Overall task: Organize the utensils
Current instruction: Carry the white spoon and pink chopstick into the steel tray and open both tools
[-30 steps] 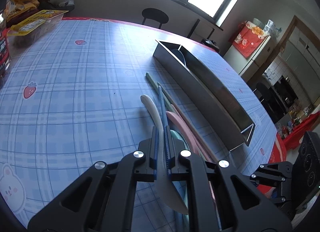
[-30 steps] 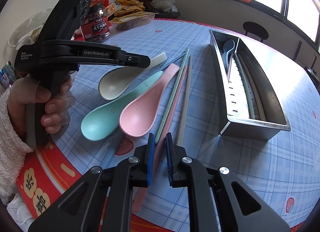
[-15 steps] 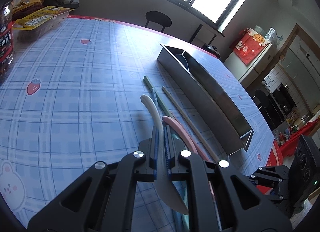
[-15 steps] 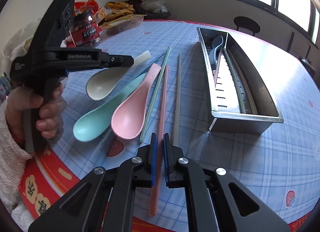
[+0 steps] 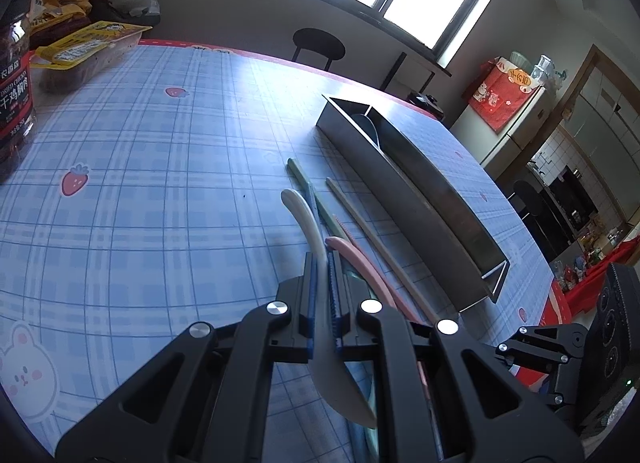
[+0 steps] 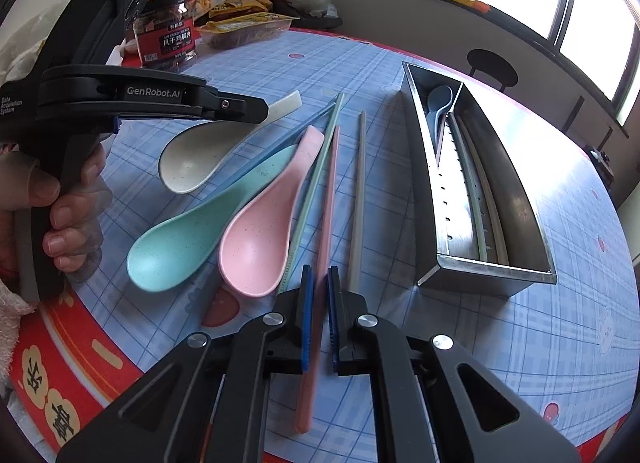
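My left gripper (image 5: 323, 283) is shut on the handle of a white spoon (image 5: 306, 219) and holds it off the table; the right wrist view shows its bowl (image 6: 192, 161) in the air. My right gripper (image 6: 318, 283) is shut on a pink chopstick (image 6: 326, 223), lifted at a slant. On the table lie a teal spoon (image 6: 180, 247), a pink spoon (image 6: 264, 231), a green chopstick (image 6: 316, 179), a grey chopstick (image 6: 358, 199) and a blue chopstick (image 6: 280, 143). The steel utensil tray (image 6: 424, 191) stands to the right and holds a blue spoon (image 6: 438, 97) and several chopsticks.
A jar (image 6: 168, 37) and snack packets (image 6: 248, 25) stand at the table's far left. The red table edge (image 6: 72, 383) is close below my right gripper. A black stool (image 5: 318, 45) stands beyond the table's far edge.
My right gripper has closed on the pink chopstick and raised it. My left gripper has lifted the white spoon a little higher above the table.
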The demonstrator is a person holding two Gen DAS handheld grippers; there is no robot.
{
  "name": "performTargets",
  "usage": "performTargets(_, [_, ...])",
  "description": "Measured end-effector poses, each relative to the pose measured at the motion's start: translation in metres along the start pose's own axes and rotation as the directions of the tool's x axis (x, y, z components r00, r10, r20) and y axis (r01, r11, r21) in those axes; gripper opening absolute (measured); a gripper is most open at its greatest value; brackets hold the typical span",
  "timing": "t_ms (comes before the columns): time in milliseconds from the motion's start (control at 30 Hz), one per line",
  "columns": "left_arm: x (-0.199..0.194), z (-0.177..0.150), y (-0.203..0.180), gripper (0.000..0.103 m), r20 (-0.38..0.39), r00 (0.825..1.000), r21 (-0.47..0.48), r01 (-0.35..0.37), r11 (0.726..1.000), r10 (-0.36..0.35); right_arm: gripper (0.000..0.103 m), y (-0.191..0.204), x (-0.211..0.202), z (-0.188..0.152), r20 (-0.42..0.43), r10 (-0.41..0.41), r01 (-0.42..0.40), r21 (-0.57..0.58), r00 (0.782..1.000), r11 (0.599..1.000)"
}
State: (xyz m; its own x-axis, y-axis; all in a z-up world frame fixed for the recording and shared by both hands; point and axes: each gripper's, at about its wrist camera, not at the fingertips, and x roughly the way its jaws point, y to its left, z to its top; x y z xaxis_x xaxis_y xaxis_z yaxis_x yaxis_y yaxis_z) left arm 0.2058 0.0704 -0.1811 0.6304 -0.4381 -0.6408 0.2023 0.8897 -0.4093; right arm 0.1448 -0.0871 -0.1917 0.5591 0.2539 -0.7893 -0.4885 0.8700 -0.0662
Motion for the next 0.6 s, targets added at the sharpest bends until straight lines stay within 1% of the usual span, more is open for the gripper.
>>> performTargets(133, [-0.008, 0.002, 0.007, 0.01, 0.019, 1.0, -0.025, 0.003, 1.0, -0.003, 0.006, -0.01, -0.007, -0.006, 0.064, 0.024, -0.028, 0.061, 0.998, 0.998])
performTargets(167, [-0.012, 0.003, 0.007, 0.01, 0.029, 1.0, -0.028, 0.007, 1.0, -0.006, 0.006, -0.012, -0.013, -0.007, 0.093, 0.03, -0.036, 0.067, 0.995, 0.997])
performTargets(267, [-0.022, 0.007, 0.006, 0.01, 0.066, 0.998, -0.017, -0.019, 1.0, 0.02, 0.006, -0.017, -0.029, -0.005, 0.15, 0.044, -0.058, 0.088, 0.988, 0.994])
performTargets(333, [-0.027, 0.008, 0.008, 0.01, 0.086, 0.996, -0.023, -0.011, 1.0, 0.013, 0.006, -0.023, -0.038, -0.002, 0.182, 0.057, -0.077, 0.108, 0.982, 0.991])
performTargets(467, [-0.031, 0.009, 0.01, 0.01, 0.109, 0.994, -0.026, -0.013, 1.0, 0.016, 0.006, -0.046, -0.053, 0.006, 0.247, 0.053, -0.092, 0.15, 0.968, 0.984])
performTargets(600, [-0.027, 0.008, 0.013, 0.01, 0.102, 0.995, -0.039, -0.014, 0.999, 0.018, 0.006, -0.081, -0.052, 0.012, 0.282, 0.045, -0.109, 0.215, 0.958, 0.971])
